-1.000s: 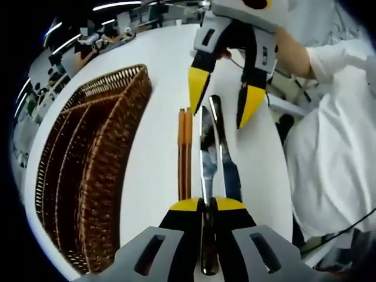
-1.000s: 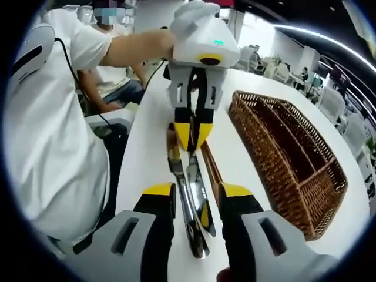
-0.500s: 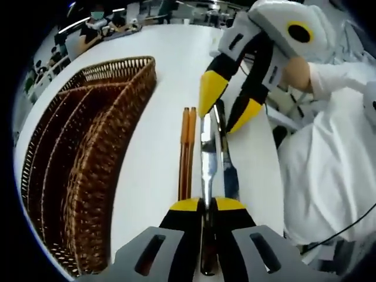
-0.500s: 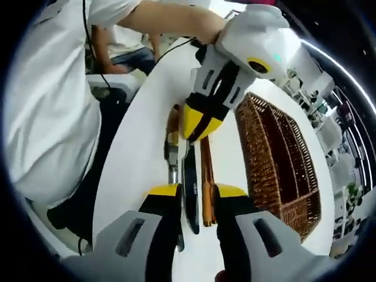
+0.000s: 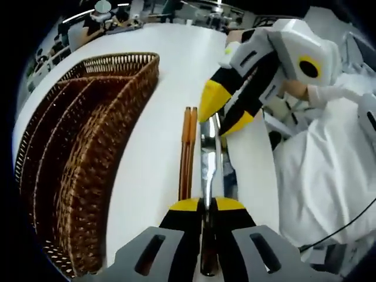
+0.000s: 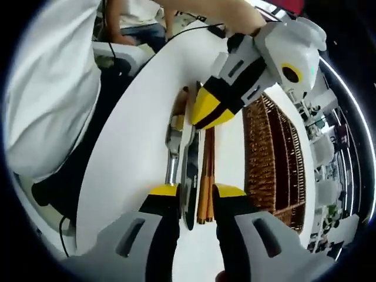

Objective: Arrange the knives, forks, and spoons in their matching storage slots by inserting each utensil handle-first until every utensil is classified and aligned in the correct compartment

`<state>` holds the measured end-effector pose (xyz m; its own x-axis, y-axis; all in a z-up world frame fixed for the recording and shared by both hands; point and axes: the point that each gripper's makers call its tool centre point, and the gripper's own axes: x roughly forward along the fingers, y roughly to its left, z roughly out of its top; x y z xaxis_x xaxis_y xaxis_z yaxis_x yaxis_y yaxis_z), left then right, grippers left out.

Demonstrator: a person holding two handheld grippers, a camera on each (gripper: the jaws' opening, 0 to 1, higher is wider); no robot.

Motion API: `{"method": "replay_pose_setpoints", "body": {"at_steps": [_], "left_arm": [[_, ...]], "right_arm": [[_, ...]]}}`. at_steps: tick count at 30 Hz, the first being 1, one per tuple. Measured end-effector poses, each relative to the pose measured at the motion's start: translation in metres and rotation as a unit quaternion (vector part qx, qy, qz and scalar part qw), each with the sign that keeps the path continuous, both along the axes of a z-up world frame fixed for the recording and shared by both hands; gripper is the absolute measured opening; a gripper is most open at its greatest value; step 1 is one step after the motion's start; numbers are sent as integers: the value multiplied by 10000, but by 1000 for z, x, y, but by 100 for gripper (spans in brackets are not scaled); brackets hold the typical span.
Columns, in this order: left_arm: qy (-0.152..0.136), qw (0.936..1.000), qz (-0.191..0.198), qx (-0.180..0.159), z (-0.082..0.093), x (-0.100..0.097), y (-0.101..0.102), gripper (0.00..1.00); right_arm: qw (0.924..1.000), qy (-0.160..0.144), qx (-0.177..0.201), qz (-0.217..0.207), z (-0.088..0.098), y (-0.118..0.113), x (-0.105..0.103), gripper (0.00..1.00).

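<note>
White desk (image 5: 158,70) carries a wicker basket (image 5: 70,153) with long empty slots on the left and, to its right, a pair of orange chopsticks (image 5: 188,150). Just right of those, the left tool (image 5: 205,205) is clenched on a steel knife (image 5: 210,158), while the right tool (image 5: 218,114), jaws parted, straddles its far end. To slot it cleanly, I would keep the knife level and lead handle-first.
</note>
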<state>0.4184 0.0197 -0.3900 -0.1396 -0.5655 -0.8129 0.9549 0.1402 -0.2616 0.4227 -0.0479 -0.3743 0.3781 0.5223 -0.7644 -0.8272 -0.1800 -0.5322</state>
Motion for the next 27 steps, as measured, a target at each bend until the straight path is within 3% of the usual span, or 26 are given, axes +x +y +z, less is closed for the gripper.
{"method": "replay_pose_setpoints", "body": {"at_steps": [18,27], "left_arm": [[114,9999,-12,13,-2,-1,-1,4],[395,9992,62,-85,-2,-1,-1,4]], "right_arm": [[9974,-614,-313,194,-7,3,-1,17],[9942,-907,-440,369,-7,6,-3,16]]}}
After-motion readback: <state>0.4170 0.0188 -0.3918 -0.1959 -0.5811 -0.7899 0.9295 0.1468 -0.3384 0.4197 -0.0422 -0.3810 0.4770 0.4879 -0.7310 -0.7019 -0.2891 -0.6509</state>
